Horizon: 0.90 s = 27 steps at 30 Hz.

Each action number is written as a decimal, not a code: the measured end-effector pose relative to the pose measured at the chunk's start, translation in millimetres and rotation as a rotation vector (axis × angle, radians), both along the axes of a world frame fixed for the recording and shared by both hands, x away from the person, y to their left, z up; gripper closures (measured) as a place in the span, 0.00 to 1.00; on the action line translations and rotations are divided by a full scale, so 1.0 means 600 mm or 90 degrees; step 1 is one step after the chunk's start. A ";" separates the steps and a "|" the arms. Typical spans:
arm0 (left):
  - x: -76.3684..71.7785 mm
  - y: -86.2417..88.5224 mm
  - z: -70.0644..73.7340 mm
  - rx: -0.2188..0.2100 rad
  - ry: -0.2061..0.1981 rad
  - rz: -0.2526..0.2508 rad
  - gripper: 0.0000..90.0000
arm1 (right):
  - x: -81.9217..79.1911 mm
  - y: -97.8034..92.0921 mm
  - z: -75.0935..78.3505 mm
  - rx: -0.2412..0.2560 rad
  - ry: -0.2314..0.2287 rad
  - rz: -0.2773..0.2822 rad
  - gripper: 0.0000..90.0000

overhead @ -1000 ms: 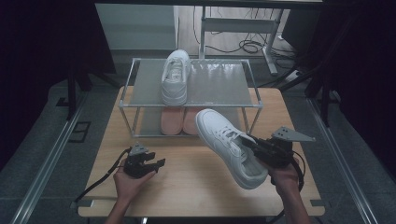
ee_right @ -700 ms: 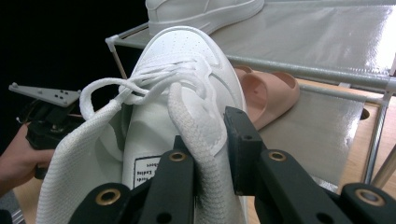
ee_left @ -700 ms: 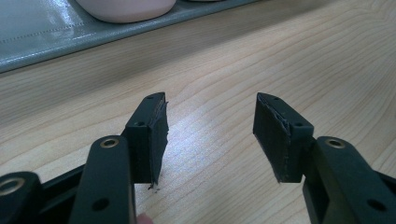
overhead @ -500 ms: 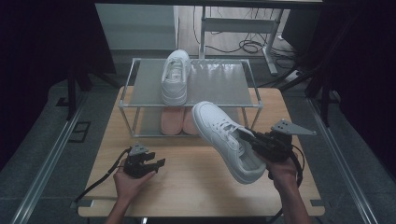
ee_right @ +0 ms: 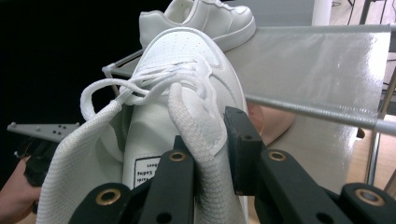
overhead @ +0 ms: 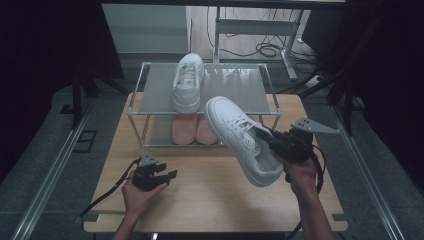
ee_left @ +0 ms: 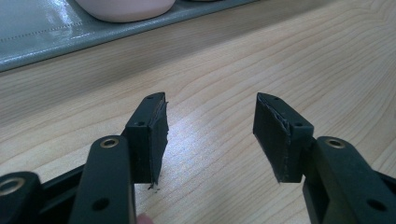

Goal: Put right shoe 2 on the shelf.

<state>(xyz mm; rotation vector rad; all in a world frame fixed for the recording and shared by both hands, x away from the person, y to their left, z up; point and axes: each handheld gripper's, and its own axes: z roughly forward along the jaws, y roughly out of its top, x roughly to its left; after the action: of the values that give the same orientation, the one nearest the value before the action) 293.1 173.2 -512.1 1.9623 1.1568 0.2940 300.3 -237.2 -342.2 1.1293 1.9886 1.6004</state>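
Gripping with our right gripper (overhead: 267, 140), we hold one white sneaker (overhead: 240, 137) by its tongue and collar: the right gripper view shows the two black jaws closed on the padded tongue (ee_right: 196, 126), laces looped just above. That shoe hangs in the air over the wooden table (overhead: 210, 195), toe pointing toward the rack, sole tilted down to the right.

Our left gripper (overhead: 162, 176) rests low over the table near its front left, and its jaws stand wide apart with nothing between them; in the left gripper view we see bare wood grain between the two pads (ee_left: 156, 135).

We count two grippers and four shoes. A second white sneaker (overhead: 187, 82) lies on the top shelf of the two-tier rack (overhead: 250, 85), toe toward us. Two pink shoes (overhead: 194, 129) sit side by side on the lower shelf, touching each other. The top shelf to the right of the white sneaker is bare grey fabric. The held sneaker's toe overlaps the rack's front edge from above.
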 end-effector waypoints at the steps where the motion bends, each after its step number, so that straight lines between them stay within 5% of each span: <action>1: 0.000 0.000 0.000 0.000 0.000 0.000 0.50 | 0.003 0.001 0.002 0.000 -0.001 -0.002 0.90; 27: 0.000 0.001 0.000 0.001 0.000 0.000 0.50 | 0.095 0.036 0.061 0.008 0.009 -0.069 0.89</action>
<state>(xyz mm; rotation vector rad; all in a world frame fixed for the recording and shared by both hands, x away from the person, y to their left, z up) 293.3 173.6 -512.0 1.9635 1.1578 0.2947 357.0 -215.6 -305.5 1.2337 1.8943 1.5564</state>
